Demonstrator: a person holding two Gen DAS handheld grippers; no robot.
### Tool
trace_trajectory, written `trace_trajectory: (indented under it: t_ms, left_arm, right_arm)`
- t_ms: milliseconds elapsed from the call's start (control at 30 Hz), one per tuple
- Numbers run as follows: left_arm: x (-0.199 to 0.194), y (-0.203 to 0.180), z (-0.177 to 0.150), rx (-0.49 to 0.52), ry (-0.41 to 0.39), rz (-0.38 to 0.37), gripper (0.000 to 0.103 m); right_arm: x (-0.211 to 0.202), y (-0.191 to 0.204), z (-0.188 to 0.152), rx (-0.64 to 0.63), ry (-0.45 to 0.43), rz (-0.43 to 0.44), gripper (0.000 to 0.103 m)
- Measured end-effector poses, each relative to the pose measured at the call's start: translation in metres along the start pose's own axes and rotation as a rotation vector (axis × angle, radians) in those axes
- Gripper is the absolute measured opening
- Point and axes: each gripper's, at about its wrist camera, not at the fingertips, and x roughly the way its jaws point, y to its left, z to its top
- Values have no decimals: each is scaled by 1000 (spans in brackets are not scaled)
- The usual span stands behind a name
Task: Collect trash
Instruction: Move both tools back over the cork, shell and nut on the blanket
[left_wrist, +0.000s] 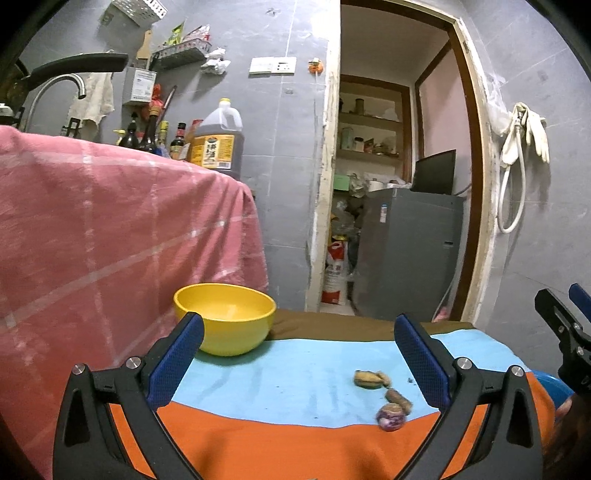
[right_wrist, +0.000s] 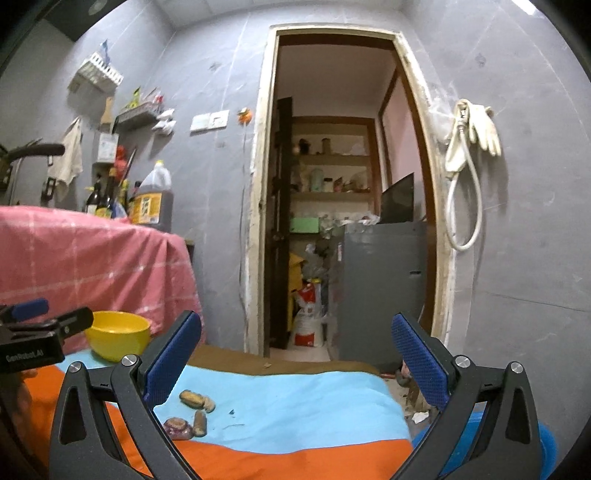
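Note:
Food scraps lie on a blue and orange cloth (left_wrist: 295, 373): a brown peel piece (left_wrist: 370, 379), a second brown piece (left_wrist: 399, 400) and a purple sweet-potato chunk (left_wrist: 390, 417). A yellow bowl (left_wrist: 225, 317) stands at the cloth's far left. My left gripper (left_wrist: 299, 354) is open and empty above the cloth, the scraps just inside its right finger. My right gripper (right_wrist: 295, 362) is open and empty; the scraps (right_wrist: 192, 413) lie by its left finger, the bowl (right_wrist: 118, 334) farther left. Each gripper shows at the edge of the other's view (left_wrist: 565, 332) (right_wrist: 33, 339).
A pink checked cloth (left_wrist: 110, 240) covers a higher counter on the left, with bottles and an oil jug (left_wrist: 218, 140) behind. A doorway (left_wrist: 399, 184) ahead shows a grey fridge (left_wrist: 406, 254). A blue bin (right_wrist: 480, 443) sits low right. Small crumbs (right_wrist: 232, 411) dot the cloth.

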Motion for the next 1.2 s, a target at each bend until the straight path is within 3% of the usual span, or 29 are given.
trace_trajectory:
  t_ms: [300, 633, 800, 967, 1200]
  left_arm:
    - [5, 9, -6, -19, 26, 3, 101]
    - [35, 19, -15, -78, 215, 26, 101]
    - [48, 21, -22, -97, 315, 23, 101]
    - [56, 23, -28, -118, 387, 19, 101]
    - [60, 27, -31, -148, 429, 8, 101]
  right_arm:
    - [15, 19, -11, -59, 77, 50, 103]
    - [51, 27, -31, -94, 300, 93, 103]
    - [77, 30, -46, -92, 466, 137, 103]
    - [91, 39, -56, -136, 581, 167, 84]
    - [105, 53, -67, -180, 693, 243, 56]
